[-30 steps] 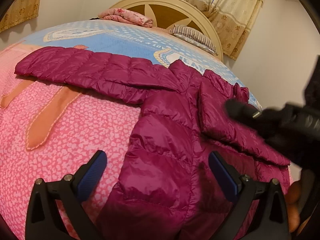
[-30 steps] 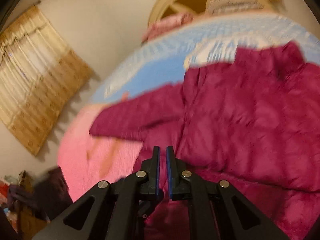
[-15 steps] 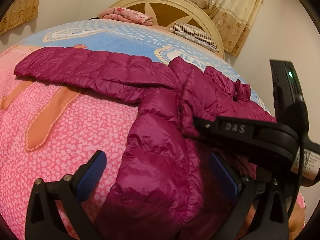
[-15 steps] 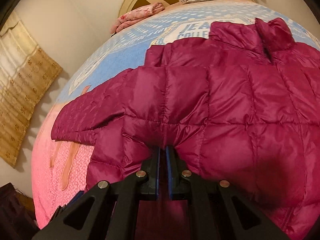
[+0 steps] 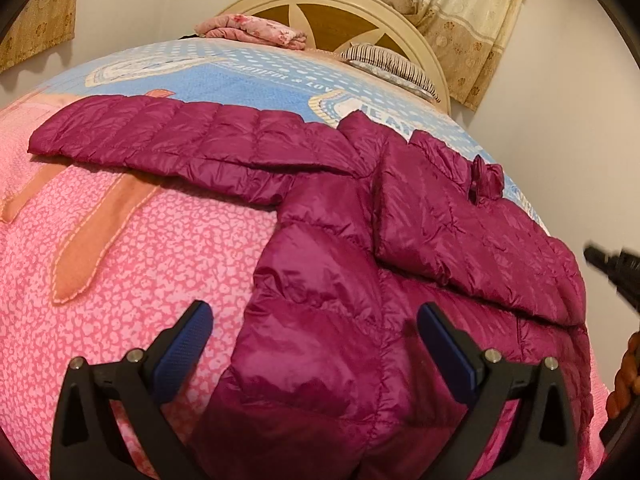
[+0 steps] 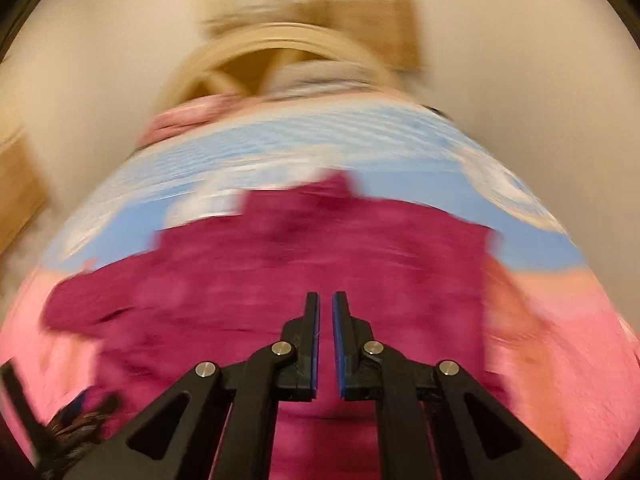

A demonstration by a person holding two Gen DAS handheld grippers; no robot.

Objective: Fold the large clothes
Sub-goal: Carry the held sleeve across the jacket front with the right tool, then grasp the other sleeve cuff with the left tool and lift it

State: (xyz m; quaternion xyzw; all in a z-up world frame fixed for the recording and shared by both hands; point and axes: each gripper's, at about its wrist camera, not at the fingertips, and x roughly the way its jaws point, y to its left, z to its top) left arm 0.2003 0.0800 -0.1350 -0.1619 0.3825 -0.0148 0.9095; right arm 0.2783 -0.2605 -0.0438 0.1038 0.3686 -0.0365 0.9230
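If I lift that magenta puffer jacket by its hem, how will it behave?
The jacket would probably droop: one sleeve lies limp on the bed. Its puffy quilting suggests it is light. The shiny shell may slip between the pads.

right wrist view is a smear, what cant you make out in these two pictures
- Right wrist view: motion blur hides the jacket's folds and whether the right gripper pinches fabric.
- Left wrist view: the hem is cut off by the bottom edge, behind the left gripper.
- Left wrist view: the striped pillow is partly hidden by the bed's curve.
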